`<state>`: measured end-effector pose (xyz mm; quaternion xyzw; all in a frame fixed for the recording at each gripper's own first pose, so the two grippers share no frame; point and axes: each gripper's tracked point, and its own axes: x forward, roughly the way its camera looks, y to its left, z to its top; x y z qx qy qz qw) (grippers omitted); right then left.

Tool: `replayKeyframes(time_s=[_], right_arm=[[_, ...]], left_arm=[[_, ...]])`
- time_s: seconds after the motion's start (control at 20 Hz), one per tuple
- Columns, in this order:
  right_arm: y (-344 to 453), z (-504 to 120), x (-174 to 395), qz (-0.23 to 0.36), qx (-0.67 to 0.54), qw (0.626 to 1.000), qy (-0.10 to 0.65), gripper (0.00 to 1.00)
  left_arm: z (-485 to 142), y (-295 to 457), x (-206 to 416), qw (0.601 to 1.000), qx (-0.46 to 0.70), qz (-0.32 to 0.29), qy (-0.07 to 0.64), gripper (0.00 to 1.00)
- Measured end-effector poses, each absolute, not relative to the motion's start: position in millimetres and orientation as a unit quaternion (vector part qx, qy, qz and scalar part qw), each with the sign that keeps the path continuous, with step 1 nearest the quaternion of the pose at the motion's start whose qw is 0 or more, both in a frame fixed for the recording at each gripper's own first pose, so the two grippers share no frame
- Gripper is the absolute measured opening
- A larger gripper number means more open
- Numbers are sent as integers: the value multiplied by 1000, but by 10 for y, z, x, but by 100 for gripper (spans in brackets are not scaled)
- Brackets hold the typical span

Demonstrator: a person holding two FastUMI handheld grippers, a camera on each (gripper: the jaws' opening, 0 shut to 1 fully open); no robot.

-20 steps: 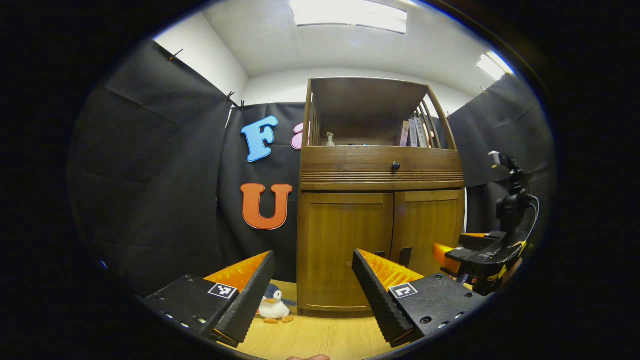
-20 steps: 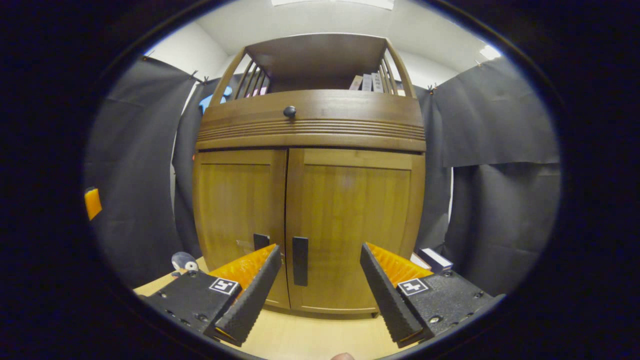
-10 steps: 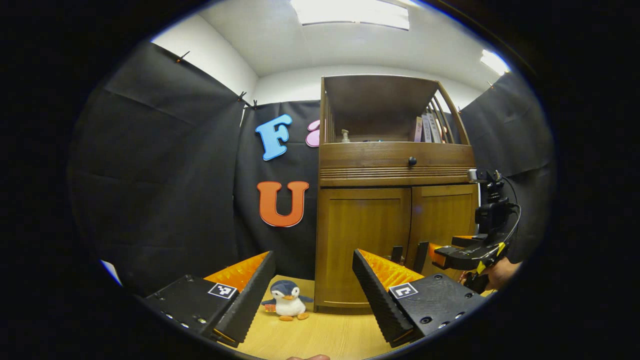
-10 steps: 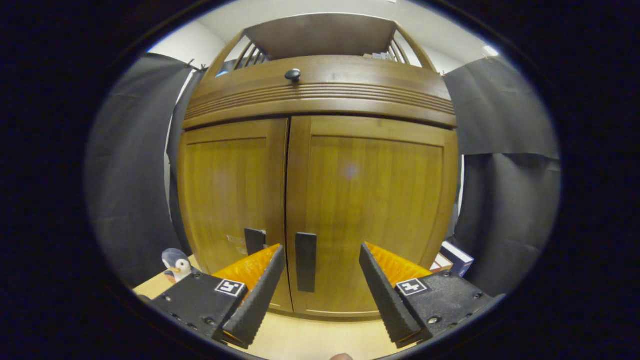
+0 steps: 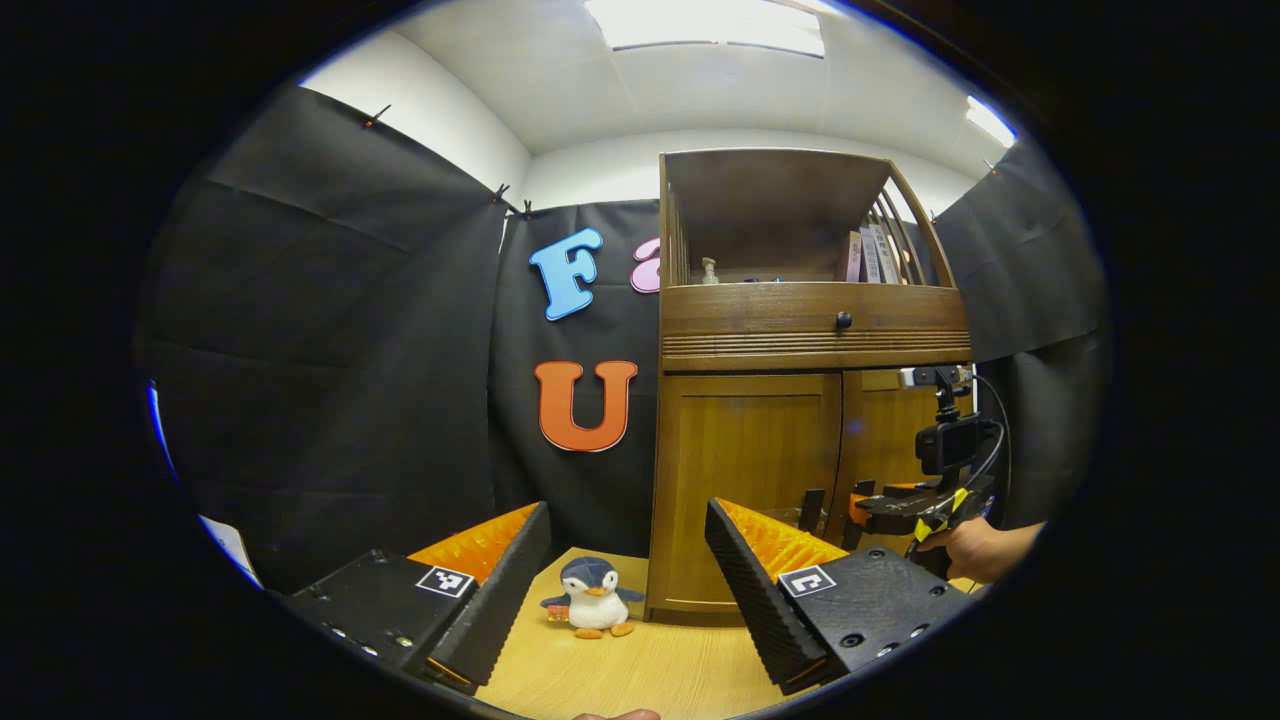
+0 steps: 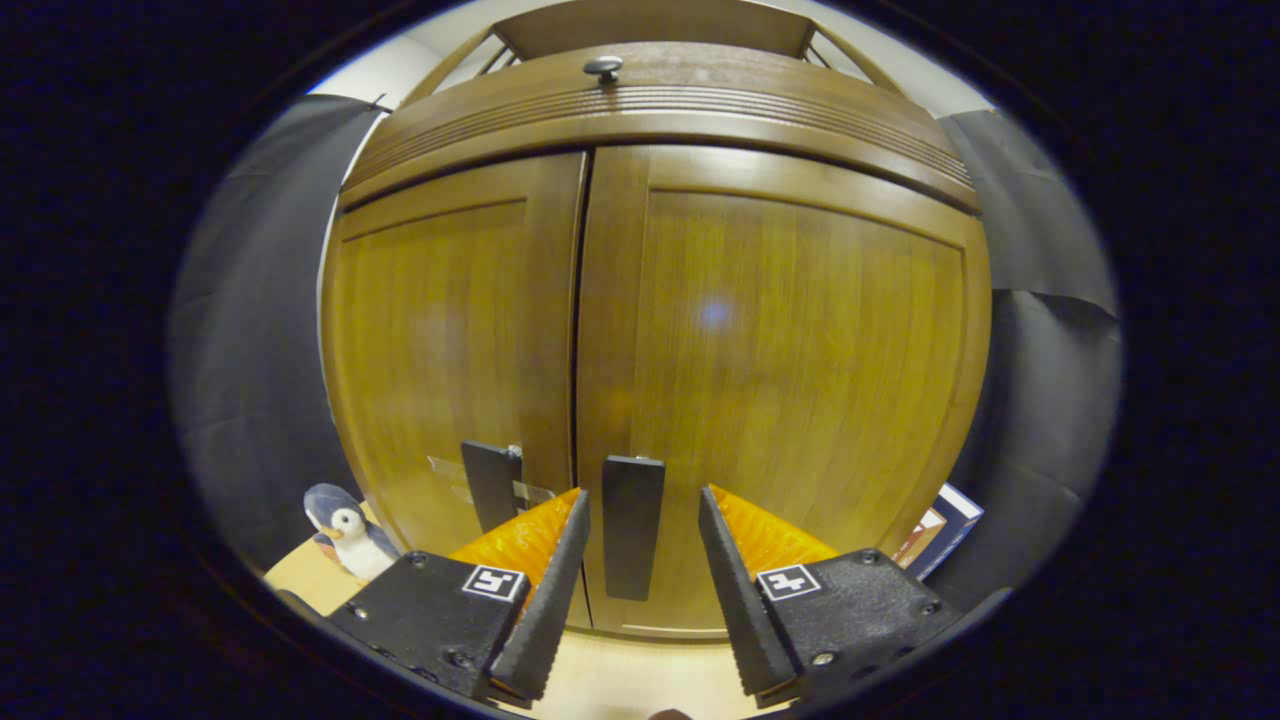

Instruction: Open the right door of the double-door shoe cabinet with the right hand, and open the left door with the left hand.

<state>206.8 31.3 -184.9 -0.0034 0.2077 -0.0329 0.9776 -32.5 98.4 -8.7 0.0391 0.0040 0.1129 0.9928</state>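
Note:
The wooden shoe cabinet stands with both doors closed. In the right gripper view the right door (image 6: 790,350) and left door (image 6: 440,340) loom close. My right gripper (image 6: 642,495) is open, and the right door's dark vertical handle (image 6: 632,540) stands between its fingers with a small gap on each side. The left door's handle (image 6: 492,485) is just to the left. In the left gripper view the cabinet (image 5: 800,340) is farther off to the right. My left gripper (image 5: 626,510) is open and holds nothing. The right gripper (image 5: 865,505) is at the handles there.
A penguin plush (image 5: 592,598) sits on the light wooden floor (image 5: 620,670) at the cabinet's left corner. Books (image 6: 945,525) lie low on the cabinet's right side. A drawer with a round knob (image 5: 843,320) and an open shelf sit above the doors. A hand (image 5: 975,550) holds the right gripper.
The right gripper has moved in close to the cabinet, so the right door's handle now stands between its fingers, which have narrowed a little. The left gripper's view has drifted, shifting the cabinet rightward.

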Motion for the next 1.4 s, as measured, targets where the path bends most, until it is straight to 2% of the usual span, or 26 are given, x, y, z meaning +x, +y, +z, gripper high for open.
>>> replayKeyframes(time_s=[0.05, 0.1, 0.25, 0.3, 0.35, 0.4, 0.45, 0.5, 0.55, 0.6, 1.0, 1.4], right_arm=[[306, -1877, 2115, -37, -3, 977, 212, 70], [287, -1919, 2154, -40, -3, 975, 218, 66], [289, -1969, 2218, -47, 6, 972, 231, 64], [315, -1978, 2229, -45, 10, 972, 232, 60], [339, -1978, 2226, -44, 14, 971, 233, 57], [369, -1985, 2233, -43, 16, 971, 233, 49], [367, -1992, 2239, -49, 14, 971, 234, 45], [362, -1980, 2225, -53, 13, 970, 235, 38], [358, -1977, 2214, -55, 14, 970, 237, 37], [365, -1979, 2196, -55, 20, 969, 238, 35], [329, -1873, 1621, -27, 30, 970, 239, 32], [95, -1744, 903, -8, 38, 974, 224, 33]], left_arm=[[-96, 993, -335, 993, 39, 114, 5, 100], [-90, 1003, -344, 993, 38, 116, 5, 94], [-109, 998, -364, 993, 40, 115, 8, 100], [-96, 994, -378, 993, 41, 113, 8, 95], [-100, 985, -393, 993, 42, 113, 8, 95], [-112, 989, -405, 993, 44, 112, 8, 95], [-126, 988, -423, 992, 48, 112, 8, 100], [-139, 983, -436, 992, 52, 112, 9, 100], [-150, 978, -457, 992, 55, 111, 11, 100], [-168, 973, -500, 992, 55, 110, 12, 95], [-325, 921, -507, 996, 28, 86, 22, 94], [-439, 441, -275, 999, 23, 19, 31, 95]])
